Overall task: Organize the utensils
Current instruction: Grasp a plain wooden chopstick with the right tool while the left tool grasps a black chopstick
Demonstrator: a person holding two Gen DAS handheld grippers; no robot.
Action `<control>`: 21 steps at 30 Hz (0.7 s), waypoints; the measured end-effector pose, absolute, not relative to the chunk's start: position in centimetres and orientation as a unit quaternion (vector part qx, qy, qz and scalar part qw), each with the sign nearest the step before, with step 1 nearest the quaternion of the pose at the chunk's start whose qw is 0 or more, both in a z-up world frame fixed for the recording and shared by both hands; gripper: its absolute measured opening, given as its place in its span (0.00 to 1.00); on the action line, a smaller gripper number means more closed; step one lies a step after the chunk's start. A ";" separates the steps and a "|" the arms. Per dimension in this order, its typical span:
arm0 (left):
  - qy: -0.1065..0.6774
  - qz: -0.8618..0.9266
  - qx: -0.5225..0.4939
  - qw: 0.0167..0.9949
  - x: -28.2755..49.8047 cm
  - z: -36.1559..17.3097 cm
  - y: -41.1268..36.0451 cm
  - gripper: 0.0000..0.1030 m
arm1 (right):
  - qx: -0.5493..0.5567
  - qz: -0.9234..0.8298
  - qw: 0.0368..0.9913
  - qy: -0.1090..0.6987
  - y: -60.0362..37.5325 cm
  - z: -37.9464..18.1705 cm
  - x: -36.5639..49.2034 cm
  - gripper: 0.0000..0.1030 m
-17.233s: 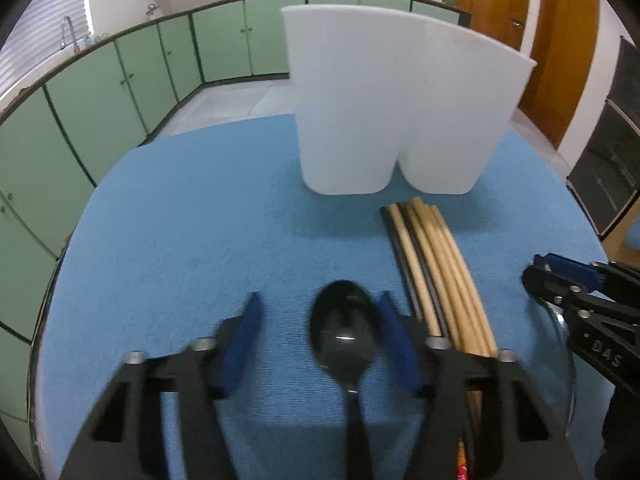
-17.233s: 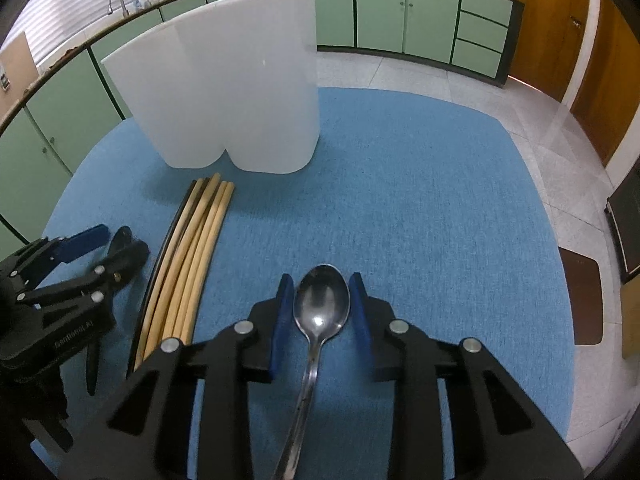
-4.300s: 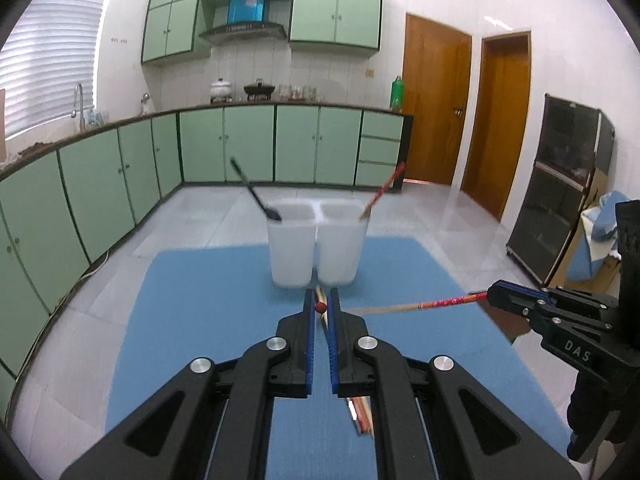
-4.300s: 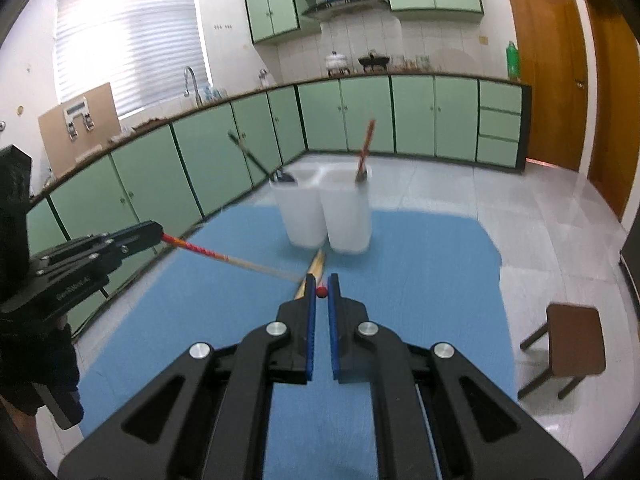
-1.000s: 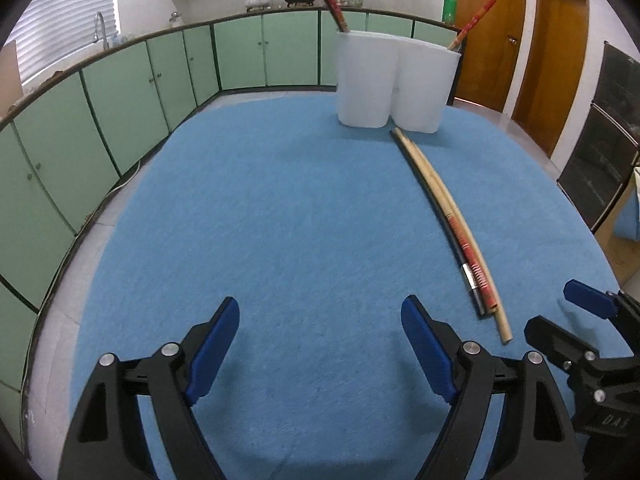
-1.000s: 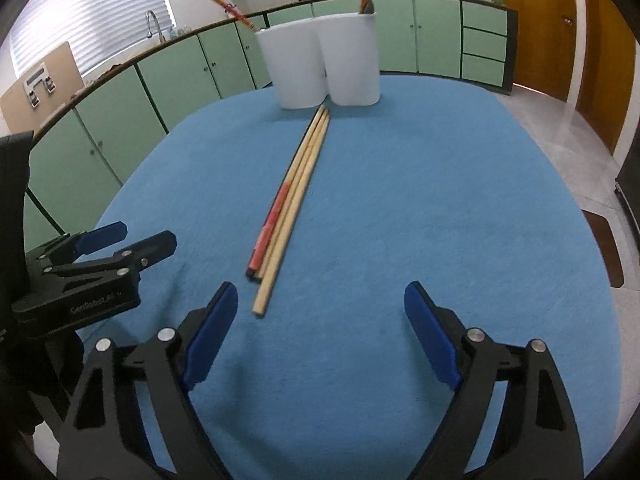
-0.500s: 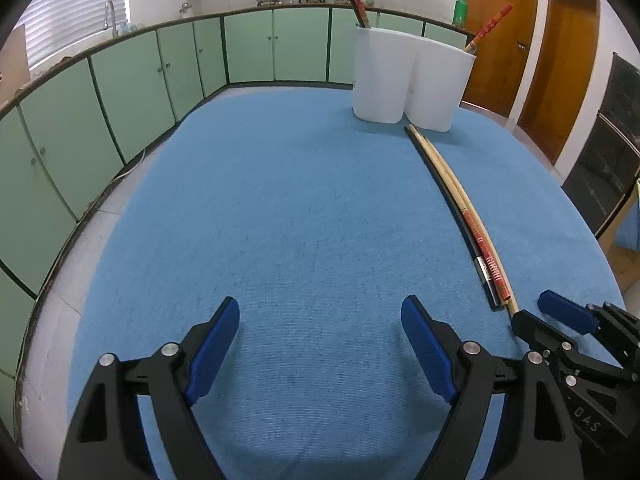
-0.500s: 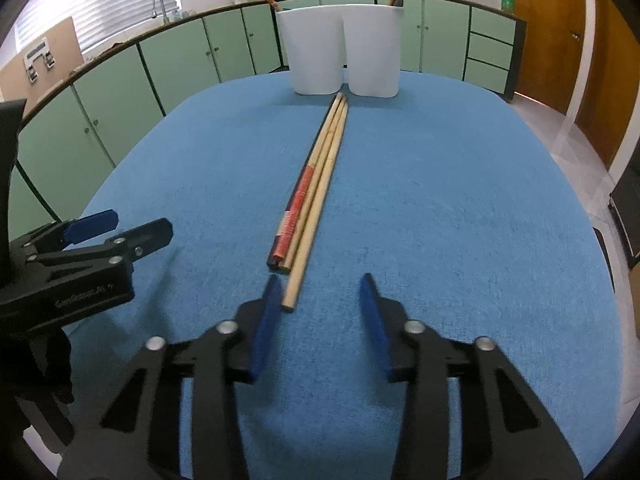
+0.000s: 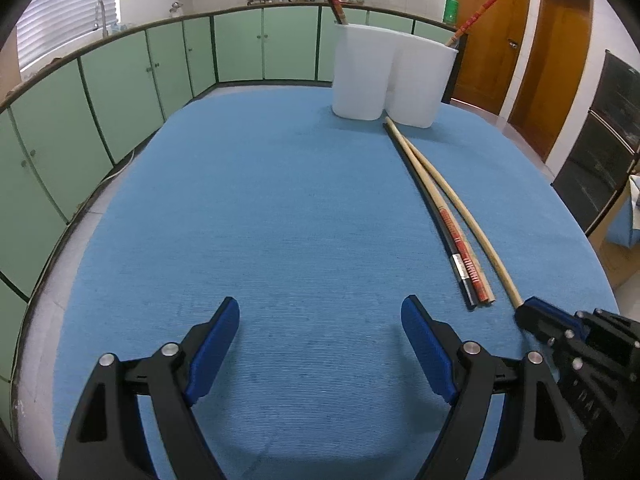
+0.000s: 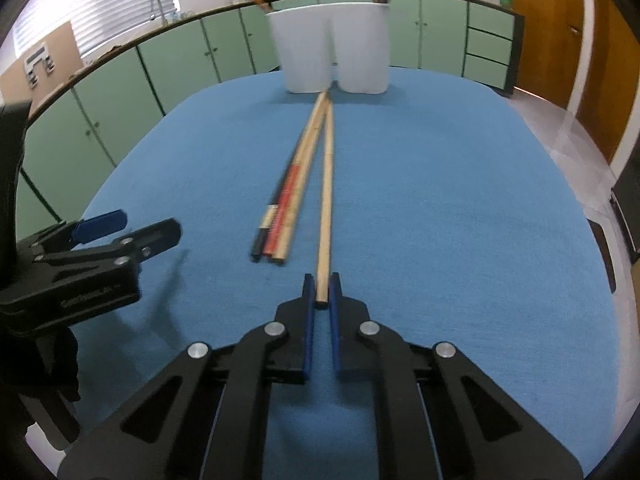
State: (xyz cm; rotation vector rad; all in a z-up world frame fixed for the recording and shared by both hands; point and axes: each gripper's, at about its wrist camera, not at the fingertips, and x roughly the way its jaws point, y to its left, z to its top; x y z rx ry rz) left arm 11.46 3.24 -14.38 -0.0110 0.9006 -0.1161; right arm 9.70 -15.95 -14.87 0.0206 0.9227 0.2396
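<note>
A white two-part utensil holder (image 9: 390,76) (image 10: 332,52) stands at the far end of the blue table mat, with red chopsticks (image 9: 470,24) sticking out of both parts. Several chopsticks (image 10: 286,200) (image 9: 452,224) lie on the mat: a black one, a red-patterned one and a plain wooden one side by side. My right gripper (image 10: 321,286) (image 9: 528,314) is shut on the near end of a separate plain wooden chopstick (image 10: 327,168) (image 9: 476,232). My left gripper (image 9: 320,332) (image 10: 132,228) stands open over bare mat, left of the chopsticks, with nothing between its fingers.
The blue mat (image 9: 260,200) covers a rounded table. Green kitchen cabinets (image 9: 120,80) curve around the back and left. Wooden doors (image 9: 560,52) and a dark cabinet (image 9: 608,140) stand at the right. A stool's edge (image 10: 604,256) shows by the table's right side.
My right gripper's jaws went from wide open to shut on the near end of the plain wooden chopstick, which now lies apart from the other three. The left gripper stayed open and still.
</note>
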 end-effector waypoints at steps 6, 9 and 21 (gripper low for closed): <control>0.436 -0.078 -0.007 0.897 11.4 -14.3 1.9 0.79 | 0.026 0.080 0.893 0.443 -19.1 -15.0 10.1 0.06; 0.437 -0.094 -0.006 0.895 11.5 -14.3 0.9 0.79 | 0.034 0.068 0.894 0.442 -20.5 -15.1 10.2 0.06; 0.444 -0.116 0.027 0.888 12.2 -14.9 -2.9 0.79 | 0.048 0.069 0.894 0.440 -22.0 -15.5 10.2 0.06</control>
